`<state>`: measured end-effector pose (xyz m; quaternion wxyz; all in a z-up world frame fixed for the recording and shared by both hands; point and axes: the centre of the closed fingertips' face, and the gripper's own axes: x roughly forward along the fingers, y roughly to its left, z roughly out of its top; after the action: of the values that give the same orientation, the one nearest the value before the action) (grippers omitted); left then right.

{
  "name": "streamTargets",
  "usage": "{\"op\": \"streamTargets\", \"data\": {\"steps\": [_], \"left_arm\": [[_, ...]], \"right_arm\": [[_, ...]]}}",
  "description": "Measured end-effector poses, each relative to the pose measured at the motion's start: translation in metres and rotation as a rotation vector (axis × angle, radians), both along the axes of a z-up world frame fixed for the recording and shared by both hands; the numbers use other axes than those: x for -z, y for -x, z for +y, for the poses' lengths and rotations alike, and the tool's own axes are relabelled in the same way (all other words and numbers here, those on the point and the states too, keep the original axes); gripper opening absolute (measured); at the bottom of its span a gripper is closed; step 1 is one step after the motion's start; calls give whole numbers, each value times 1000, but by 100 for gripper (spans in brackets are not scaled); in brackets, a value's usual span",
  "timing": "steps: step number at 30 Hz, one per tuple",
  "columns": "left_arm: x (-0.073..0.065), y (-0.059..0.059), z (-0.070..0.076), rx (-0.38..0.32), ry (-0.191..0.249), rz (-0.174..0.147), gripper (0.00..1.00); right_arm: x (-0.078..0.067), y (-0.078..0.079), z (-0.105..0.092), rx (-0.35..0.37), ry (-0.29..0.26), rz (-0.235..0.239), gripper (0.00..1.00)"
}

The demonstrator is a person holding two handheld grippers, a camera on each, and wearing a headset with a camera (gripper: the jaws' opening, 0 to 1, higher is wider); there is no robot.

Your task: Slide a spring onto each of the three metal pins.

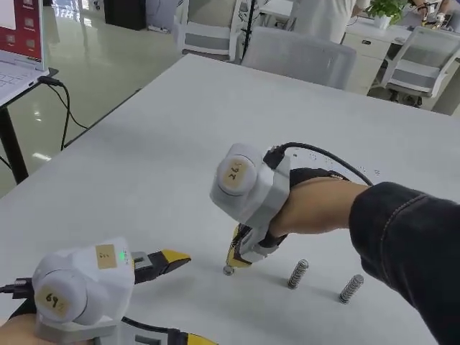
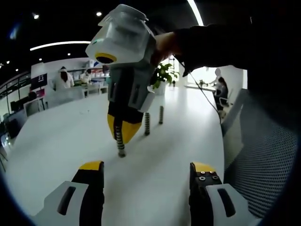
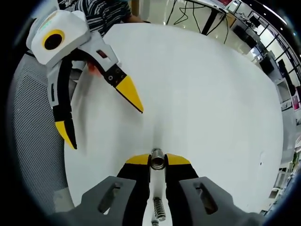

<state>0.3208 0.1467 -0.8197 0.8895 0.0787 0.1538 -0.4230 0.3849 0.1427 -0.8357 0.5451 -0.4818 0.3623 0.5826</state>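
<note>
White-bodied, yellow-tipped right gripper (image 1: 233, 262) nose-down on the white table (image 1: 158, 165) in head view, jaws pinched together. Small silver metal pin (image 1: 228, 270) right at its tips. Black cable (image 1: 316, 152) off its back end, dark sleeve (image 1: 410, 237) behind the hand holding it. Just to its right, two upright grey wire coils: nearer spring (image 1: 298, 274), then farther spring (image 1: 351, 288), apart from each other. Matching left gripper (image 1: 195, 298) off its left side, jaws spread wide.

Left gripper view: left gripper (image 2: 147, 167) released, yellow tips well apart. Straight ahead, right gripper (image 2: 123, 134) tip-down, clenched on a grey coil spring (image 2: 121, 141) seated over the metal pin (image 2: 122, 153). Pin foot touching the table (image 2: 56, 141). Just beyond it, nearer spring (image 2: 146, 123) and farther spring (image 2: 161, 114), both upright.

Right gripper view: right gripper (image 3: 158, 163) grasping the coil spring (image 3: 158, 157), coil end-on between the yellow tips. Left gripper (image 3: 108, 129) ahead and to the left, jaws gaping, beside a grey mesh chair (image 3: 33, 141).
</note>
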Motion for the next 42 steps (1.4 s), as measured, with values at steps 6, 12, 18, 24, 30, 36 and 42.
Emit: {"op": "streamTargets", "data": {"steps": [6,12,18,24,30,36,42], "left_arm": [[0,0,-1,1,0,2,69],[0,1,-1,0,0,5,69],[1,1,0,-2,-2,8,69],[0,1,1,-3,-3,6,69],[0,1,2,-3,-6,5,69],[0,2,-1,2,-10,5,69],[0,3,-2,4,-12,5,69]], "right_arm": [[7,1,-4,8,15,11,9],[12,2,-6,12,22,22,9],[18,3,-7,17,26,32,9],[20,4,-8,21,26,36,9],[20,3,-9,28,20,36,10],[19,0,-16,48,9,40,17],[21,-1,-26,73,7,51,23]]}}
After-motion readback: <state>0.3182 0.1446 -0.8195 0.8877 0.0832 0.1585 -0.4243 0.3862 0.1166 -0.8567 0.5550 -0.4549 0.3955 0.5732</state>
